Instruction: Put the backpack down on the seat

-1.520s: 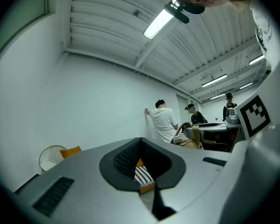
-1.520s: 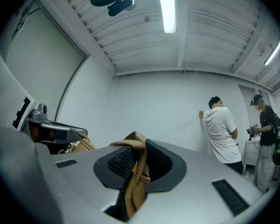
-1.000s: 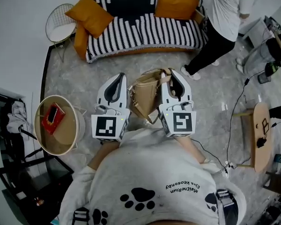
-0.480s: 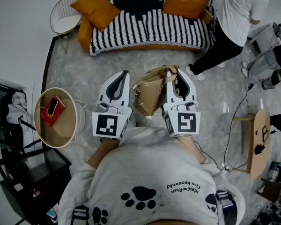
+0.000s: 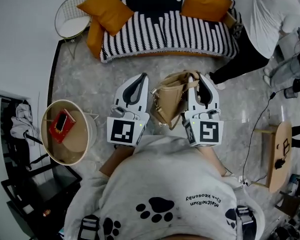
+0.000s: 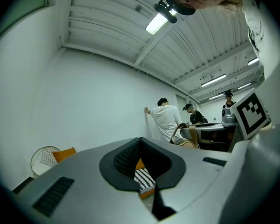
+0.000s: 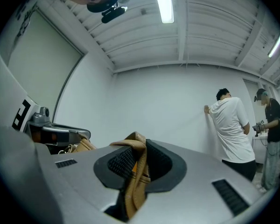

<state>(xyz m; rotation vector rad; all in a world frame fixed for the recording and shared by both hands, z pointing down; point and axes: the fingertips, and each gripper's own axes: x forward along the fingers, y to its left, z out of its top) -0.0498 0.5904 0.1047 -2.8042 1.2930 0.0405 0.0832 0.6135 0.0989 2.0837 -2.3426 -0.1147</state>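
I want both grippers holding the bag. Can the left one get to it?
Probably yes. The bag hangs by its strap from the right gripper, right beside the left gripper, with nothing between them. The left jaws are together, so they'd need to open first.

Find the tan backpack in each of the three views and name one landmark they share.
Head view: backpack at centre, below the striped sofa.
Left gripper view: backpack low, right of centre.
Right gripper view: backpack at bottom centre, its strap pinched between the jaws.
Shared landmark: person in the white shirt.
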